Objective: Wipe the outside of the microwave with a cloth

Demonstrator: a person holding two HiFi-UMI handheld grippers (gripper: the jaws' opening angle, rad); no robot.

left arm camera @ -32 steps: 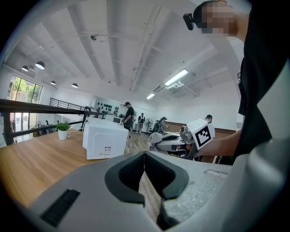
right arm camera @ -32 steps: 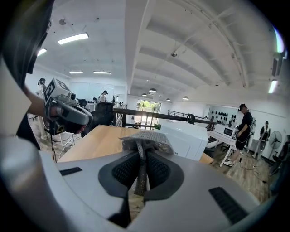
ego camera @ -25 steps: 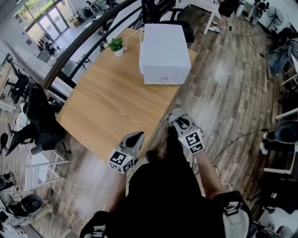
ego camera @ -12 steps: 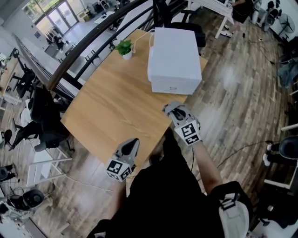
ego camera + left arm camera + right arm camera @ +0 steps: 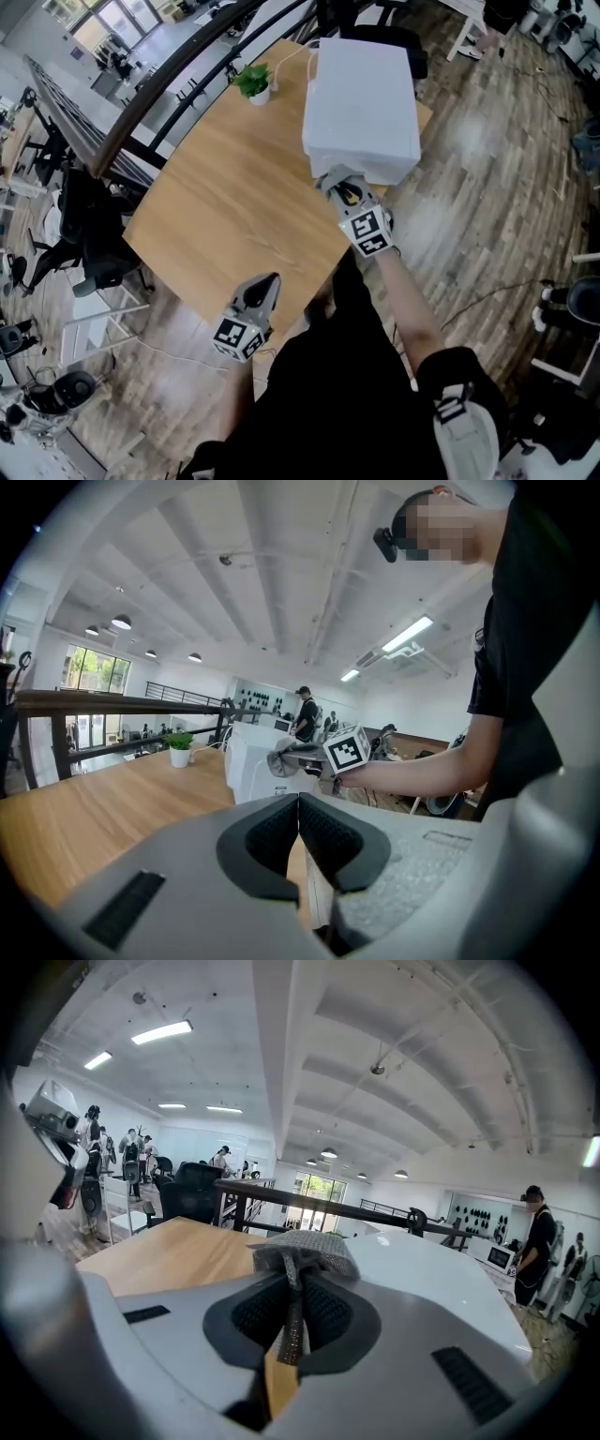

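Right gripper (image 5: 336,187): cloth (image 5: 305,1246) seemingly touching microwave (image 5: 361,84).

Bright, even light throughout: daylight from the windows (image 5: 94,14) at the head view's upper left, ceiling strips (image 5: 161,1032) in both gripper views. The microwave (image 5: 361,89) top is washed out, and the floor (image 5: 459,145) shows pale glare. The gripper views have fisheye bending and dark corners; the closest foreground is soft, perhaps out of focus.

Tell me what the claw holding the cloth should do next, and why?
Probably press the grey cloth against the microwave and slide it across. The right claw is shut on the cloth right at the microwave's near edge, so wiping looks ready to begin. The left claw is shut on nothing, away from the microwave.
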